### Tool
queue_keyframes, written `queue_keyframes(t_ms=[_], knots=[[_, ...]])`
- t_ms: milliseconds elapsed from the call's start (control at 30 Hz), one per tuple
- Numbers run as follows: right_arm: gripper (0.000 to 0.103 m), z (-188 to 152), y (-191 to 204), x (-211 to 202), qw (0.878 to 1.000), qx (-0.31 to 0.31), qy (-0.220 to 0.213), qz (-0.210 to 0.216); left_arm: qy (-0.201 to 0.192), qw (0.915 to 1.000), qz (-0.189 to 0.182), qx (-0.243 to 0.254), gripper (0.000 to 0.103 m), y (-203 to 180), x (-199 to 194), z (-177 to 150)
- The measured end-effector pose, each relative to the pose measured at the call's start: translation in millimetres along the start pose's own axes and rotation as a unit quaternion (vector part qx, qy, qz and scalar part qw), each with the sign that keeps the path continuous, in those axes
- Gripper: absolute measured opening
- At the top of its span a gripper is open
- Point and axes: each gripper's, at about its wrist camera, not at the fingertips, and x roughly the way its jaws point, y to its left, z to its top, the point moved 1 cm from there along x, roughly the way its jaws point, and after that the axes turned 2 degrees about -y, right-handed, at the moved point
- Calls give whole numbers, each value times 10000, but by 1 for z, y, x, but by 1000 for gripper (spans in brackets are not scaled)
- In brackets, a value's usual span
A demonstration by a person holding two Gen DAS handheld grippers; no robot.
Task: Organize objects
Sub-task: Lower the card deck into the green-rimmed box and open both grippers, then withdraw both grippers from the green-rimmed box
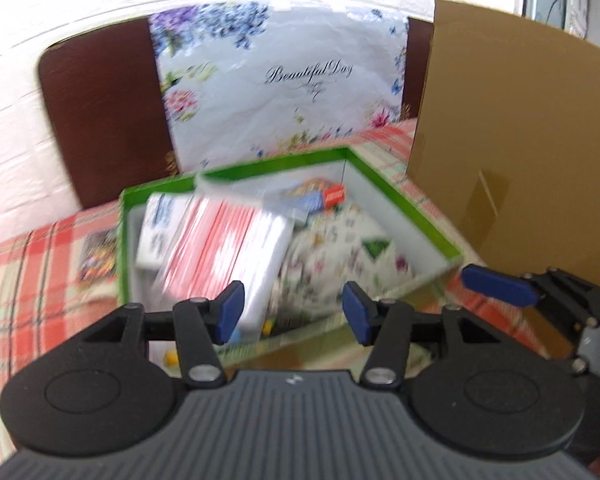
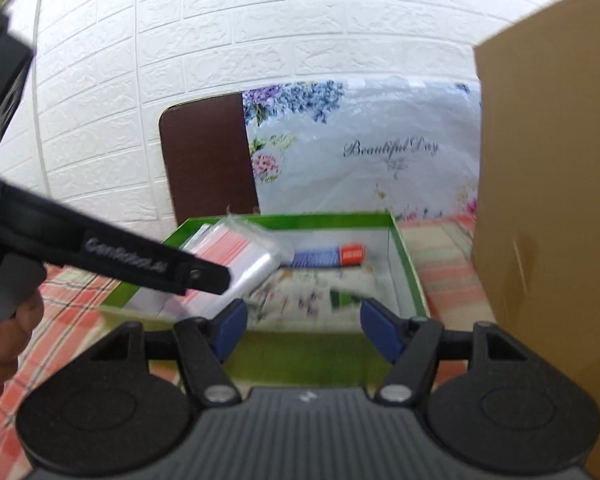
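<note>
A green-rimmed open box (image 1: 404,196) (image 2: 410,264) stands on the checked tablecloth. It holds a clear bag of red and white items (image 1: 228,244) (image 2: 236,256), a floral packet (image 1: 340,256) (image 2: 312,284), a small white box (image 1: 158,232) and a blue and red packet (image 1: 320,200) (image 2: 328,258). My left gripper (image 1: 294,316) is open and empty just above the box's near edge; it also crosses the right wrist view (image 2: 204,276) over the bag. My right gripper (image 2: 302,326) is open and empty at the box's near rim, and its blue finger (image 1: 496,284) shows at the right.
A tall brown cardboard box (image 1: 512,152) (image 2: 552,184) stands close on the right. A floral "Beautiful Day" bag (image 1: 284,84) (image 2: 364,148) leans on a dark brown chair back (image 1: 100,120) (image 2: 208,160) behind the box. A colourful card (image 1: 98,256) lies left on the cloth.
</note>
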Motion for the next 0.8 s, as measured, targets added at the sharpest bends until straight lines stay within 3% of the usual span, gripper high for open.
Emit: queue_keyframes(t_ms=[233,800], knots=[[65,-21,9,-30,9991,229,332,114,333,9987,340,-163,56,10,-18,-40],[66,-33,61,-42,9976,-90,520,453,429,9945,833,-464,61,47,-47,-89]])
